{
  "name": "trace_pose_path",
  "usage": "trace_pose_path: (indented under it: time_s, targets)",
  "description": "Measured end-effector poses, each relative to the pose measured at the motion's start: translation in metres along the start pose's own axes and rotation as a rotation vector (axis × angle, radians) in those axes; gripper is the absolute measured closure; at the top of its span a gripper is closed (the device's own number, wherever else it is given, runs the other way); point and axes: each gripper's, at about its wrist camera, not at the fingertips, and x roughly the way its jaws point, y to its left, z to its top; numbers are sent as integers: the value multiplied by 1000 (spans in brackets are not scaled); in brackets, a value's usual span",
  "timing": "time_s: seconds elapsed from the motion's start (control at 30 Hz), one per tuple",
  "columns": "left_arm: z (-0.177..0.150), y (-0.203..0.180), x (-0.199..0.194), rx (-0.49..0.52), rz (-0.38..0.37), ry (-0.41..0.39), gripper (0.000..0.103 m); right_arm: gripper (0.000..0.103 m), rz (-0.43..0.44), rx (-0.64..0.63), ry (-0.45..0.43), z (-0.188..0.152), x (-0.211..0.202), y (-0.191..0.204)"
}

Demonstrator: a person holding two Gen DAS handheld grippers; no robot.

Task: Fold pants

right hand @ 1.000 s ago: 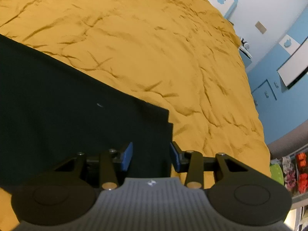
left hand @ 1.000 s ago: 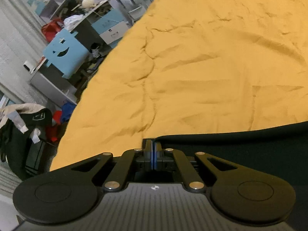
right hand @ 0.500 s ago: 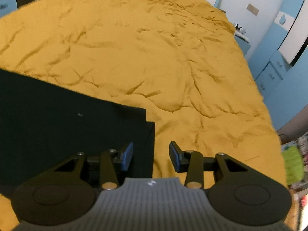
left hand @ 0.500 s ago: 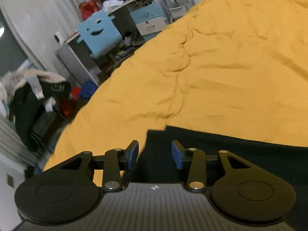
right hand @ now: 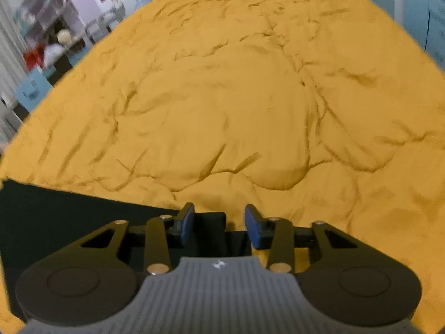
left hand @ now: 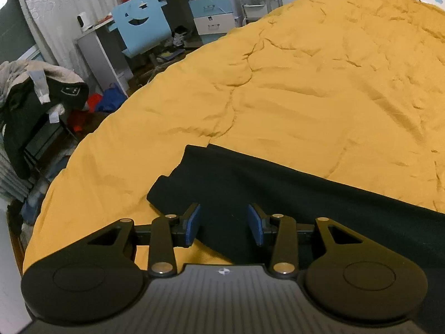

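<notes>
The black pants (left hand: 278, 194) lie flat on the yellow bedspread (left hand: 306, 97), stretching from lower left to right in the left wrist view. My left gripper (left hand: 224, 224) is open and empty, above the pants' left end, where a small flap of cloth is turned over. In the right wrist view the pants (right hand: 69, 217) fill the lower left. My right gripper (right hand: 218, 226) is open and empty, above the pants' right-hand corner.
The bed's left edge drops to a cluttered floor. A chair heaped with clothes (left hand: 33, 97), a blue smiley-face chair (left hand: 141, 22) and a desk with drawers (left hand: 214, 16) stand beyond it. Blue cabinets (right hand: 434, 14) stand at the bed's far right.
My left gripper has opened, let go of the pants' edge and drawn back and up. My right gripper stayed open and swung left, so the pants' corner now lies between its fingers.
</notes>
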Motion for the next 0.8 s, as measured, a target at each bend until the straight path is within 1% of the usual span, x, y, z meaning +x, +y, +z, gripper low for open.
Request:
trace_pose_path:
  time_s: [0.07, 0.1, 0.17, 0.3, 0.37, 0.43, 0.47, 0.53, 0.6, 0.67, 0.7, 0.73, 0.8]
  targets:
    - [-1, -3, -4, -2, -8, -1, 56, 94, 17, 2, -19, -2, -4, 0]
    - [-1, -4, -6, -2, -11, -4, 56, 100, 24, 0, -24, -3, -7, 0]
    - [-2, -8, -10, 0, -16, -8, 56, 103, 19, 21, -40, -4, -15, 1]
    - [-3, -16, -20, 19, -30, -21, 56, 103, 18, 86, -110, 1, -48, 6]
    - [-3, -19, -26, 31, -40, -32, 56, 103, 2, 99, -82, 4, -53, 3]
    - [-3, -21, -30, 32, -41, -38, 56, 103, -59, 83, -22, 2, -40, 2]
    - [-3, -22, -32, 27, -40, -39, 56, 103, -81, 91, -7, 0, -33, 1]
    - [-4, -24, -39, 24, -54, -44, 56, 103, -113, 102, -1, -4, -24, 1]
    - [-6, -28, -48, 44, -67, -53, 56, 103, -144, 104, 1, -6, -21, 3]
    - [-9, -31, -56, 37, -71, -52, 56, 103, -136, 121, -11, -7, -24, 3]
    - [-11, -32, -62, 20, -90, -52, 56, 103, -130, 131, -5, -7, -28, 4]
    - [-13, -35, -67, 8, -113, -49, 56, 98, -119, 129, -3, -8, -34, 6]
    - [-20, -42, -78, -9, -159, -44, 56, 96, -120, 104, -19, -16, -52, 12]
